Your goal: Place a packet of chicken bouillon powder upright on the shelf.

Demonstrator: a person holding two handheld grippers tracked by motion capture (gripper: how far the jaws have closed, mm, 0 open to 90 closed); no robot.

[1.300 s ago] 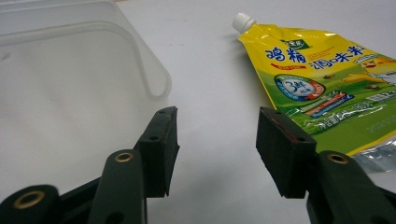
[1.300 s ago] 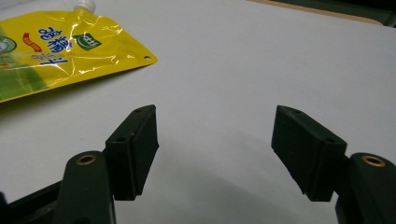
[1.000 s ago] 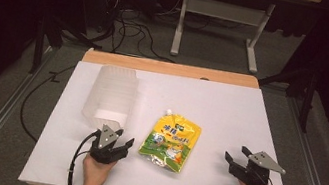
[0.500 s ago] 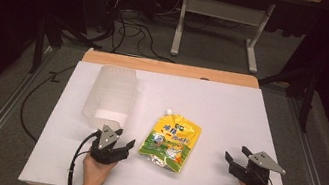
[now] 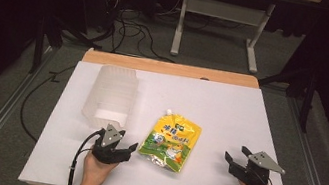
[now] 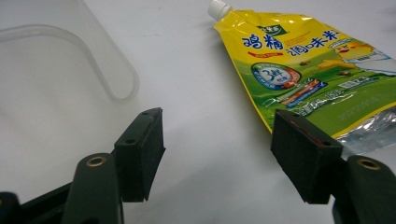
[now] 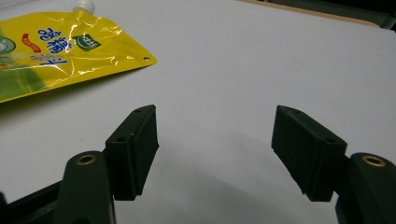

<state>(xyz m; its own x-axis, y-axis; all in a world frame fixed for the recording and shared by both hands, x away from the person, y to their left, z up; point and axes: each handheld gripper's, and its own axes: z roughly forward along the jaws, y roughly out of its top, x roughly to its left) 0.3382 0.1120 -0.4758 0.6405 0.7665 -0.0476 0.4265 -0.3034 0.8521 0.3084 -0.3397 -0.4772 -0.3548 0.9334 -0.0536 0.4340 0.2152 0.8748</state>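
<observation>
Now pre-grasp: left gripper [image 5: 124,146] just opened wide on nothing, right gripper [image 5: 236,159] wide too, yellow pouch [image 5: 171,140] flat between, clear container [image 5: 110,94] far left; next, probably close on pouch edge.

One yellow spouted pouch [image 5: 171,138] — one clear plastic container [image 5: 111,95] — two tongs: left [image 5: 122,144], right [image 5: 237,161].

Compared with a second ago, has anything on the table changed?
Only the left gripper: its jaws have just been opening, with nothing between them. The yellow pouch, the clear plastic container and the right gripper, open and empty, stayed as they were. Nothing was grasped or released.
</observation>
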